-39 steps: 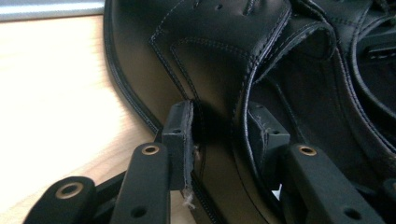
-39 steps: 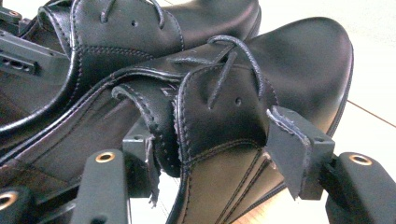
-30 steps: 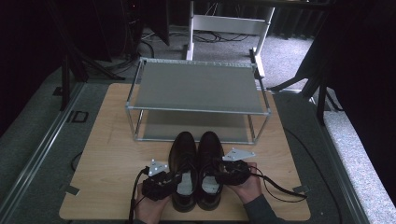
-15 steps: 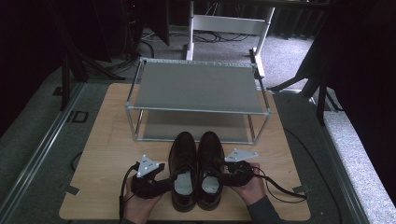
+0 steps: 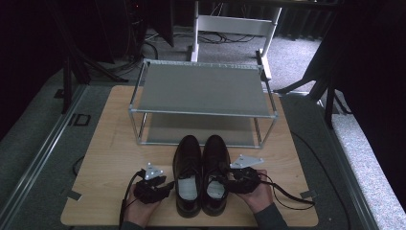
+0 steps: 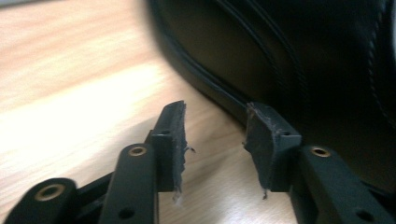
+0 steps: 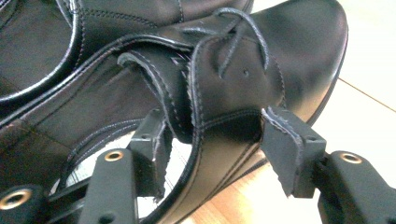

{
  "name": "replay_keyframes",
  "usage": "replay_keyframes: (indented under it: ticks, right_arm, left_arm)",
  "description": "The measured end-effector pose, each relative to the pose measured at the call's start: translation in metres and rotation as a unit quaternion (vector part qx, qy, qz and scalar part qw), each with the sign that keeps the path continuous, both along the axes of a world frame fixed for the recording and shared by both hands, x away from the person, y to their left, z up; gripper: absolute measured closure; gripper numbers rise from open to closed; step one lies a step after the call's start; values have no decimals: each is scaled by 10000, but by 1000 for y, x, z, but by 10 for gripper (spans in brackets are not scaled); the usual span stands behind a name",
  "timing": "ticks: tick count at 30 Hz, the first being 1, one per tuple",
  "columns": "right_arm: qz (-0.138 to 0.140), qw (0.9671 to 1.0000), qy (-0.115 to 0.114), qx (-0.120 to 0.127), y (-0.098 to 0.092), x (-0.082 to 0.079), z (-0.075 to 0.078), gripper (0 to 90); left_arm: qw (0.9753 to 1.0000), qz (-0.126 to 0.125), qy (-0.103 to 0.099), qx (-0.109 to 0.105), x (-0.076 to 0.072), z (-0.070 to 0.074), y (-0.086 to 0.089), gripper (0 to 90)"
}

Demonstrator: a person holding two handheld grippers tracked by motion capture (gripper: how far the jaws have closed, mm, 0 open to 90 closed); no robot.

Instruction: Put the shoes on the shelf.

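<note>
Two black leather lace-up shoes stand side by side, toes toward the rack: the left shoe (image 5: 187, 178) and the right shoe (image 5: 216, 167). My left gripper (image 5: 165, 188) rests low on the wood just left of the left shoe. In the left gripper view it (image 6: 215, 135) is open with bare table between its pads, and the shoe's side (image 6: 280, 56) lies just beyond. My right gripper (image 5: 229, 181) is open at the right shoe's outer side. In the right gripper view it (image 7: 210, 140) straddles the shoe's side wall (image 7: 233, 74), one jaw inside the opening and one outside.
A two-tier metal shoe rack (image 5: 201, 91) stands behind the shoes on the wooden table (image 5: 110, 143), both shelves bare. Cables trail from each gripper near the table's front edge. A white frame (image 5: 234, 24) and dark stands sit on the floor beyond.
My left gripper has drawn away from the left shoe, a little to the left, and is now off it. The right gripper has stayed at the right shoe.
</note>
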State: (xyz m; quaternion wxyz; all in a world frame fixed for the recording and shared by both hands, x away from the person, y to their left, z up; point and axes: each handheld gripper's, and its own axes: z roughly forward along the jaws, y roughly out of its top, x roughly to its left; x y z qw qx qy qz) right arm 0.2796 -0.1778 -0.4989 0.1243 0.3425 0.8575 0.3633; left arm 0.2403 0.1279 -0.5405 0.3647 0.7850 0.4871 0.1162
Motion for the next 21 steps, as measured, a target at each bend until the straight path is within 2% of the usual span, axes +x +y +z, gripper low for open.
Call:
replay_keyframes:
  ticks: [2,4,5,6,7,8,13,21]
  right_arm:
    - [-10,10000,19,-2,-2,0,0,463]
    - [10,10000,51,23,-3,1,0,477]
    - [10,10000,51,23,-3,1,0,477]
    - [25,10000,55,18,-4,1,0,482]
    - [28,10000,73,24,-4,2,0,490]
    - [33,10000,70,19,-4,2,1,497]
    - [-92,9999,-56,-128,-10,5,4,574]
    - [-289,9995,-47,-139,-44,13,8,668]
  left_arm:
    - [10000,-43,15,-19,0,-1,-2,665]
    - [9997,-140,47,-173,0,-2,-2,741]
    - [9997,-140,47,-173,0,-2,-2,780]
    - [9995,-193,58,-228,-1,-2,-3,780]
    - [9995,-216,63,-226,-1,-2,-4,846]
    - [9994,-245,61,-226,-1,-2,-5,861]
    - [9980,-457,103,-414,1,-4,-17,894]
    - [9946,-812,159,-630,5,-6,-49,899]
